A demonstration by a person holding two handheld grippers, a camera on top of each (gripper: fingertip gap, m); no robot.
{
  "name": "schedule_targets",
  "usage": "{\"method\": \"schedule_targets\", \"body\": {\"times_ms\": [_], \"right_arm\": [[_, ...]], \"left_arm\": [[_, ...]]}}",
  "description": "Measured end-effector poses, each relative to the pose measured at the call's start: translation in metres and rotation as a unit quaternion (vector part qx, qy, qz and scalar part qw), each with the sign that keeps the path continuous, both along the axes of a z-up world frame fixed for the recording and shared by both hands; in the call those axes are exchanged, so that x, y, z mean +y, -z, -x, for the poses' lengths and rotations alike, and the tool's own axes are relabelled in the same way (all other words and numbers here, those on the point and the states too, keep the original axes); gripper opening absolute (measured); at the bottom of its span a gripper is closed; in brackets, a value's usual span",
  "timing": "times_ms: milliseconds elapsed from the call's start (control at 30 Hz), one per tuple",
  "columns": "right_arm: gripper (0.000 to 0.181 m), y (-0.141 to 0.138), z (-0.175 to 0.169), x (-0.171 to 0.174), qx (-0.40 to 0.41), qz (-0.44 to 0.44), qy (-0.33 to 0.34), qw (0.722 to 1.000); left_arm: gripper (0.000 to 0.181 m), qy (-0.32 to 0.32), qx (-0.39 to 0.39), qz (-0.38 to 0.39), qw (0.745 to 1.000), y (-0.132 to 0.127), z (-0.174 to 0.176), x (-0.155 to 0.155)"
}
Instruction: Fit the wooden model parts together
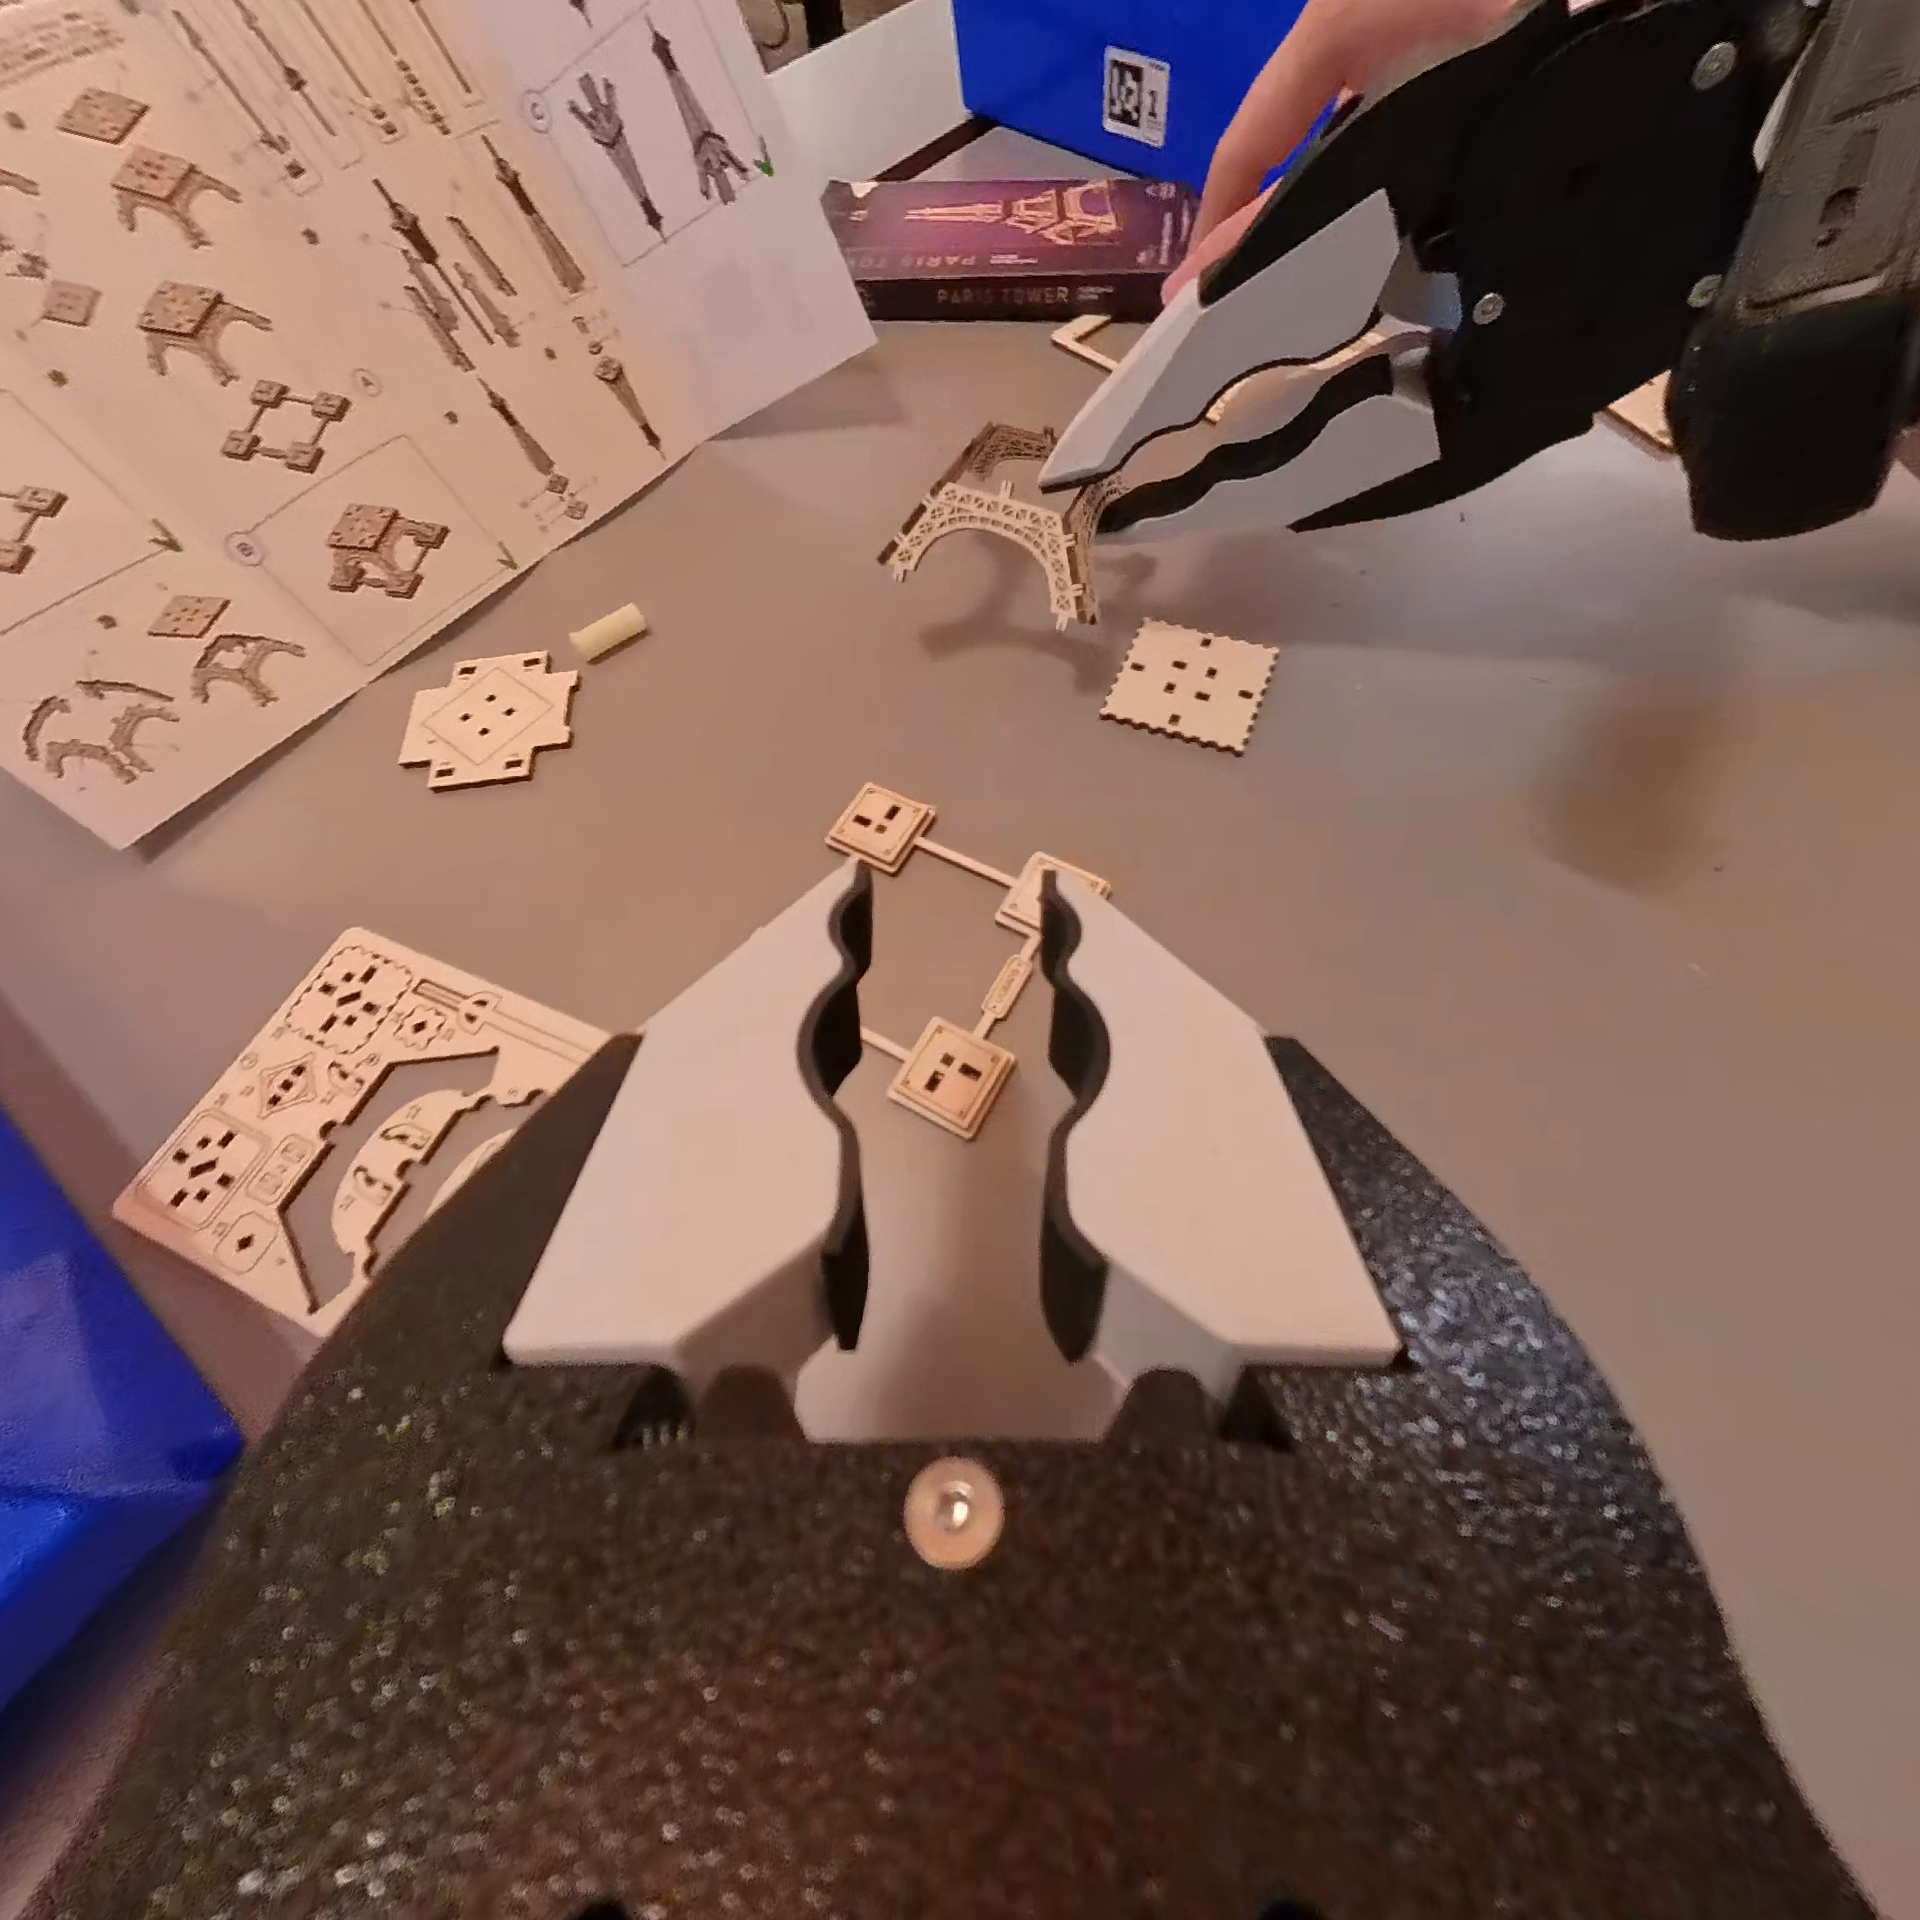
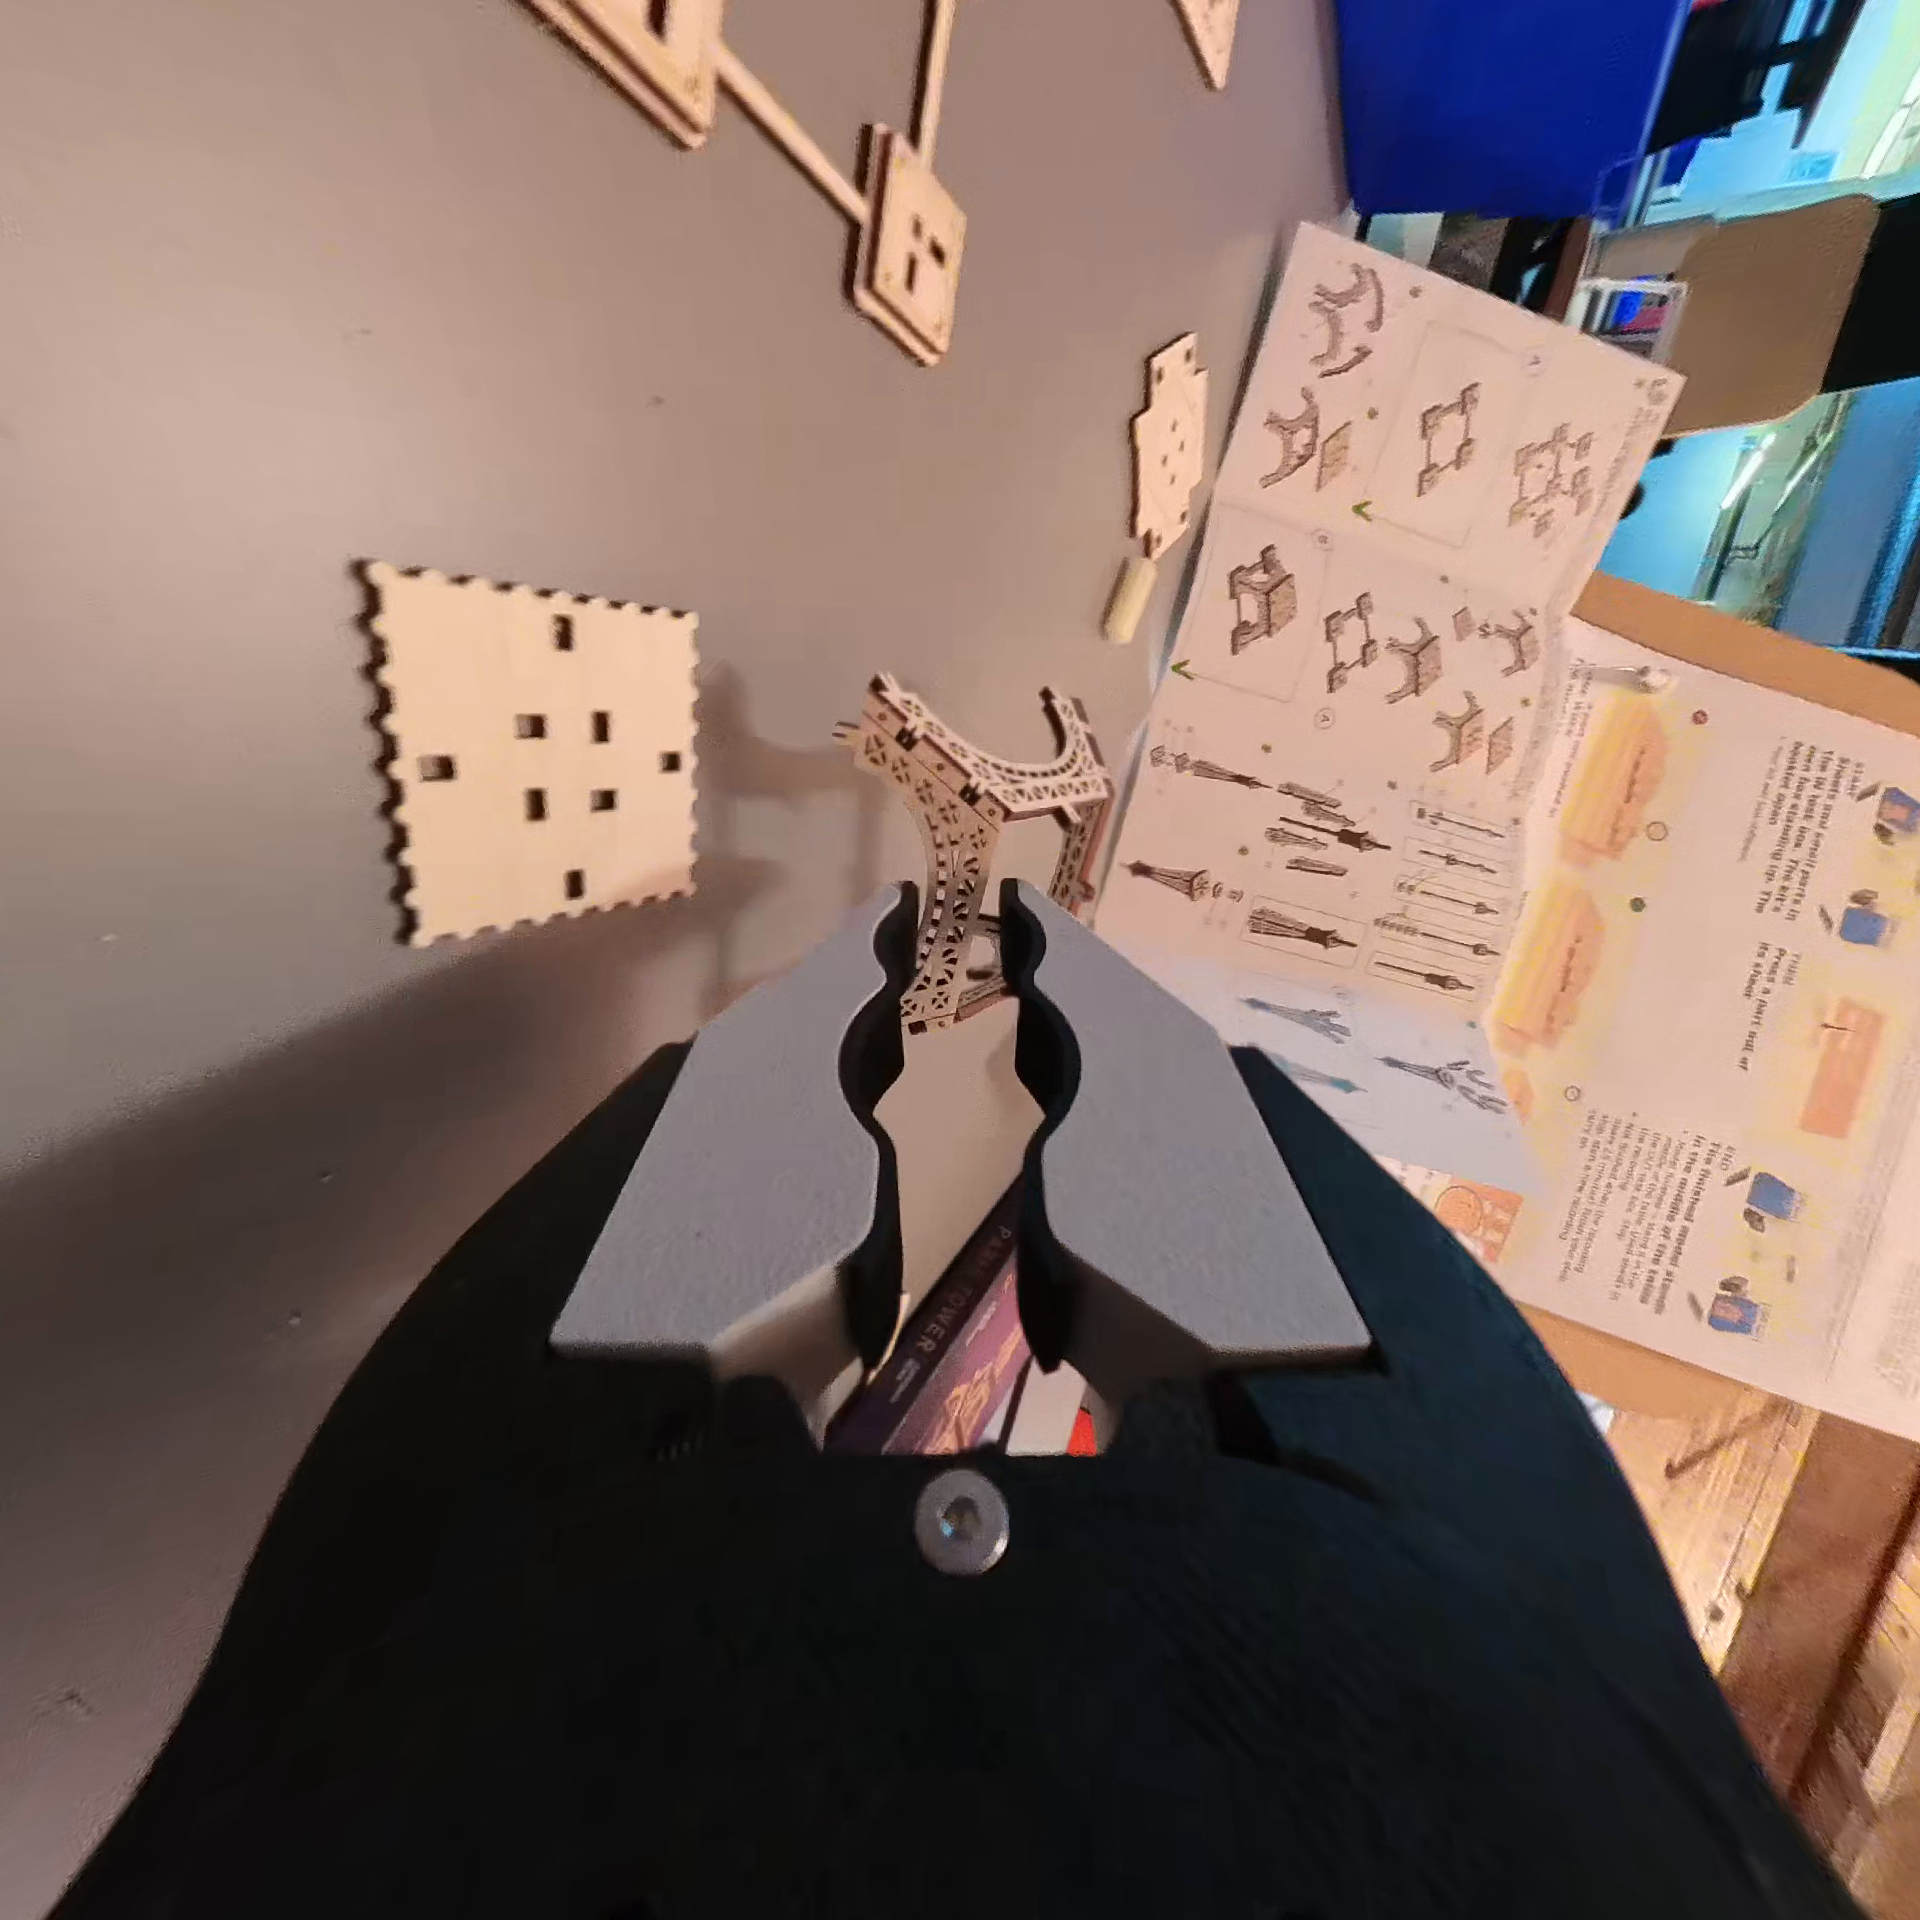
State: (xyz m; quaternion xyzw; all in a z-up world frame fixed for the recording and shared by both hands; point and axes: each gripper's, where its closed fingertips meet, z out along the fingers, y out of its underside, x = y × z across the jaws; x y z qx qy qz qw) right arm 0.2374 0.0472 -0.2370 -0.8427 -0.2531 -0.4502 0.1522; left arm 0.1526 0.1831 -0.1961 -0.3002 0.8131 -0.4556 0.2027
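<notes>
Right gripper (image 2: 961, 899) at frame centre is clamped on one leg of the pale wooden lattice arch assembly (image 2: 961, 821), which stands on the grey surface (image 2: 260, 416) just beyond its tips; scalloped square wooden plate (image 2: 535, 753) left of it. Left gripper (image 1: 951, 894) is spread apart, holding nothing, over the flat wooden four-pad frame (image 1: 951, 1075) lying mid-frame between its fingers; arch assembly (image 1: 997, 540) upper right there

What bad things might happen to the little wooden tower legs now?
The right gripper has its fingers around one thin lattice leg of the arched tower legs; squeezing hard might snap it. Held by one leg only, the piece may twist or slip. The left gripper hangs open above the square base frame and might knock it.
</notes>
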Motion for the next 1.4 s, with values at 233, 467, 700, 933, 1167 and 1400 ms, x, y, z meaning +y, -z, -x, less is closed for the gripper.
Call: {"method": "schedule_targets", "body": {"times_ms": [233, 467, 700, 933, 1167, 1400], "right_arm": [[0.013, 0.011, 0.009, -0.004, -0.011, 0.029, -0.001, 1.000], [0.036, 0.000, 0.015, 0.010, 0.005, -0.031, -0.014, 0.999], [0.036, -0.025, 0.053, -0.001, 0.119, -0.280, -0.046, 0.952], [0.040, -0.028, 0.042, -0.013, 0.146, -0.320, -0.009, 0.936], [0.029, 0.002, 0.060, -0.027, 0.276, -0.244, -0.003, 0.930], [0.029, 0.022, 0.067, -0.006, 0.345, -0.220, 0.034, 0.912]], "left_arm": [[0.029, 0.025, 0.004, -0.010, 1.000, 0.012, 0.003, -0.020], [0.029, 0.054, -0.010, -0.017, 0.998, 0.016, 0.010, -0.049], [0.031, 0.043, -0.088, -0.056, 0.994, 0.023, 0.003, -0.061], [0.050, -0.033, -0.055, -0.059, 0.996, 0.032, -0.003, -0.023], [0.040, 0.022, 0.014, -0.027, 0.999, 0.046, 0.021, -0.036], [0.040, 0.091, 0.069, -0.017, 0.993, 0.056, 0.043, -0.072]]}}
